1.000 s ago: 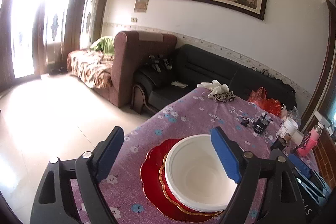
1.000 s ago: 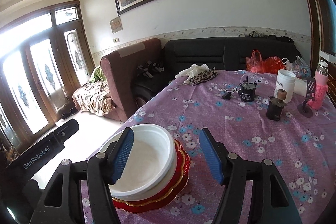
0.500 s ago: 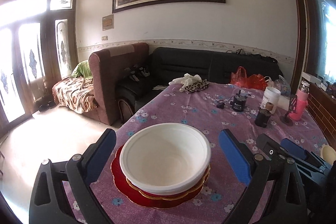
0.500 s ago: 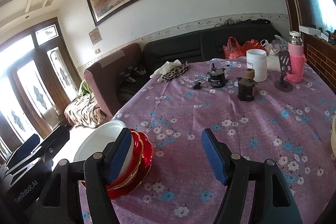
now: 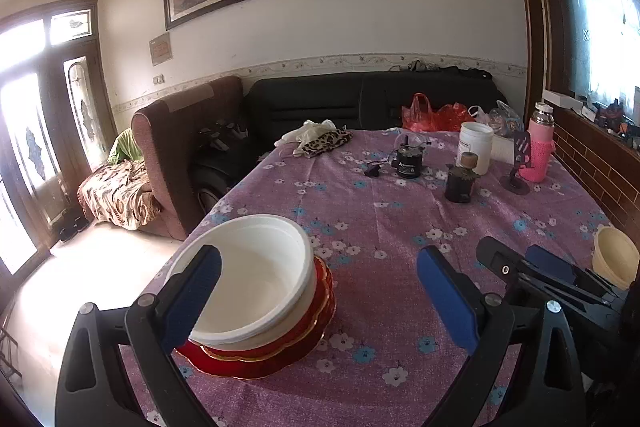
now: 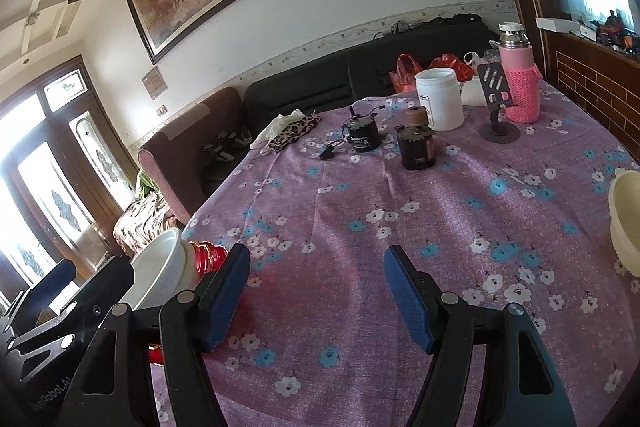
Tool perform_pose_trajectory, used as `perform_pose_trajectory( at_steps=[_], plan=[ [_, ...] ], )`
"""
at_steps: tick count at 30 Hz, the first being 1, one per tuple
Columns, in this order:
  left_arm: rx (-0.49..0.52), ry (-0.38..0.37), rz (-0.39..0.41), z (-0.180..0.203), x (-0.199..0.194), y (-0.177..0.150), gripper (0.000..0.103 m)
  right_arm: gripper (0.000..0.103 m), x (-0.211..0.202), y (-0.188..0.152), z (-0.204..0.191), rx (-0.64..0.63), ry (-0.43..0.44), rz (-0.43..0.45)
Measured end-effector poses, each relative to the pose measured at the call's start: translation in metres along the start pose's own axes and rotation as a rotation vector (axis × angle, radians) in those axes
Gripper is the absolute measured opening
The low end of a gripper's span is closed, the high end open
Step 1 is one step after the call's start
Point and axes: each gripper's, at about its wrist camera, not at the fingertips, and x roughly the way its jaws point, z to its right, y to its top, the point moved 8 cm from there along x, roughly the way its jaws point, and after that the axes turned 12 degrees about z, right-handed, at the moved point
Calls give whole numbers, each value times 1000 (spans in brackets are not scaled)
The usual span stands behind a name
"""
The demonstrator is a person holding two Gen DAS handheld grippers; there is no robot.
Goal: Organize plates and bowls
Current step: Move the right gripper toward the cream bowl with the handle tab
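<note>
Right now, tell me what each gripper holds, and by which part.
Nothing. The left gripper and right gripper are both open and empty, beside the white bowl.

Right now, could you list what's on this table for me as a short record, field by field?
stack: white bowl sitting on red plates, near table edge
other bowl: cream bowl, apart at the far side
left gripper: fingers open, empty
right gripper: fingers open, empty
back of table: white jar, pink bottle

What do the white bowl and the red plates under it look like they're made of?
White bowl: matte, thick-rimmed, evenly white, probably plastic or melamine. Red plates: glossy red with scalloped gold edging, likely melamine or glazed ceramic; the look leaves it open.
</note>
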Motion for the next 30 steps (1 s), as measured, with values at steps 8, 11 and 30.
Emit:
perform_pose_trajectory(
  at_steps=[8, 11, 30],
  plan=[
    [48, -40, -51, 28, 7, -11, 98, 74, -4, -3, 29, 44, -28, -11],
    [63, -54, -64, 36, 8, -13, 98, 74, -7, -3, 39, 55, -36, -11],
    [159, -128, -124, 78, 15, -31, 98, 74, -65, 15, 138, 157, -200, 64]
  ],
)
